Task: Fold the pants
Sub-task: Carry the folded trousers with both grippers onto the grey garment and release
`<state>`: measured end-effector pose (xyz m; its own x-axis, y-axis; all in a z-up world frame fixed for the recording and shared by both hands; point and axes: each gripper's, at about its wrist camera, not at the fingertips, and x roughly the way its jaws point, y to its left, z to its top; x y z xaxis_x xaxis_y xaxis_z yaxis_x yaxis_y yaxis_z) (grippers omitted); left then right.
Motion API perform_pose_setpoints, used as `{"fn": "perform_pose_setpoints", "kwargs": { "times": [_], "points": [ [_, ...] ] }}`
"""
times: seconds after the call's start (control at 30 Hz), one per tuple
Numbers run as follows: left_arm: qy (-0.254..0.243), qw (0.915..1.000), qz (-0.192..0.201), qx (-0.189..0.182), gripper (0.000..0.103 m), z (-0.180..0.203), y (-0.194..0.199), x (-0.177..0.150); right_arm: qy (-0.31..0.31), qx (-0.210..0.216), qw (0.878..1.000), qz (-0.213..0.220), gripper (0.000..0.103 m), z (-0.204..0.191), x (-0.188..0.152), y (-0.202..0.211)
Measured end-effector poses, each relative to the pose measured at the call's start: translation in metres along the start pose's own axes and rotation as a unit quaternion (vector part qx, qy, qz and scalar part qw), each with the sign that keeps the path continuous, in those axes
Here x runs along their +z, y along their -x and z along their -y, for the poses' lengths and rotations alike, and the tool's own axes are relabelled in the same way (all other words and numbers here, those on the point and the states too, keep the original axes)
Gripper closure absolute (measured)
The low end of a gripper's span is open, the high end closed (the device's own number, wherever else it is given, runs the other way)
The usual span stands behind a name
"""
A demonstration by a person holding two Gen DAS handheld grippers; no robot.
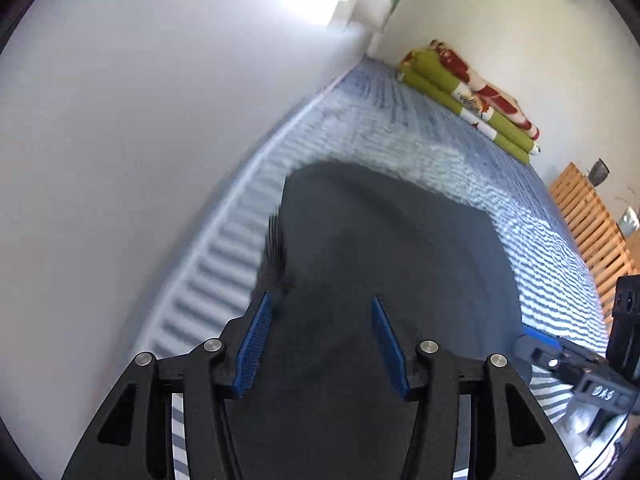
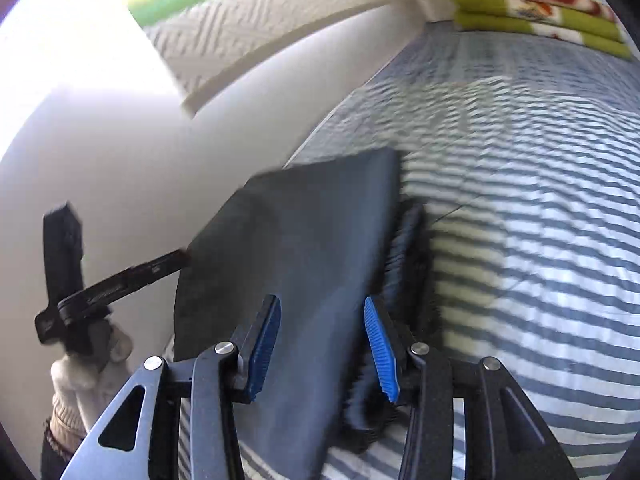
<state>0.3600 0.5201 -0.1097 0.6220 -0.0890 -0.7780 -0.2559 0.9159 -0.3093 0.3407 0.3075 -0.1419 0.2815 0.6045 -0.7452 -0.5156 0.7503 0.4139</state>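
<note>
**Dark pants lie on the striped bed, both grippers open above them**

We take the pants [image 1: 384,240] as our landmark: a dark grey garment lying on the blue-and-white striped bed [image 1: 400,120], close to the bed's edge along the pale wall [image 1: 120,120].

At the pants' left side we see the left hand-held gripper [image 1: 324,344], its blue pads [image 1: 256,348] standing well apart over the dark cloth, with nothing pressed between them. We cannot tell whether the pad tips touch the fabric. A ribbed dark edge [image 1: 276,248] of the garment shows just beyond the left pad.

At the pants' right side we see the right hand-held gripper [image 2: 324,344], also parted, its pads [image 2: 380,348] not pressing on anything. Beneath it the cloth lies in layers, with a darker ribbed fold [image 2: 408,256] showing beside the right pad.

Well beyond the pants, at the far end of the bed, we see a stack of green, red and white bedding [image 1: 472,96] against the wall. To the right of the pants, past the bed, stands a wooden slatted piece [image 1: 588,216].
</note>
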Motion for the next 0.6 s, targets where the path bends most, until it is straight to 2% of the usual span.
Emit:
{"fn": "perform_pose_setpoints", "kwargs": {
  "times": [0.07, 0.1, 0.13, 0.2, 0.3, 0.37, 0.5, 0.6],
  "points": [
    [-0.021, 0.9984, -0.029, 0.044, 0.044, -0.005, -0.023, -0.022, 0.022, -0.069, 0.997, -0.037, 0.065, 0.003, -0.010, -0.025],
    [-0.033, 0.9974, -0.032, 0.055, 0.040, -0.007, -0.025, -0.028, 0.028, -0.077, 0.996, -0.044, 0.064, 0.005, -0.013, -0.031],
    [-0.030, 0.9979, -0.030, 0.049, 0.040, -0.008, -0.022, -0.030, 0.033, -0.078, 0.995, -0.044, 0.064, 0.005, -0.015, -0.031],
    [-0.013, 0.9989, -0.014, 0.042, 0.043, -0.010, -0.008, -0.022, 0.024, -0.064, 0.997, -0.036, 0.063, 0.005, -0.012, -0.022],
    [-0.025, 0.9987, 0.026, 0.035, 0.043, 0.002, 0.017, 0.002, 0.010, -0.043, 0.999, -0.023, 0.063, 0.006, -0.009, -0.007],
    [-0.030, 0.9987, 0.034, 0.024, 0.043, 0.013, 0.022, 0.023, 0.000, -0.025, 0.999, -0.025, 0.063, 0.007, -0.013, 0.000],
    [-0.015, 0.9994, 0.023, -0.021, 0.043, 0.035, 0.008, 0.056, -0.011, 0.010, 0.999, -0.033, 0.063, -0.001, -0.028, 0.009],
    [0.014, 0.9986, -0.006, -0.050, 0.044, 0.038, -0.031, 0.077, 0.020, -0.009, 0.999, -0.034, 0.062, -0.009, -0.036, 0.004]
  ]
}}
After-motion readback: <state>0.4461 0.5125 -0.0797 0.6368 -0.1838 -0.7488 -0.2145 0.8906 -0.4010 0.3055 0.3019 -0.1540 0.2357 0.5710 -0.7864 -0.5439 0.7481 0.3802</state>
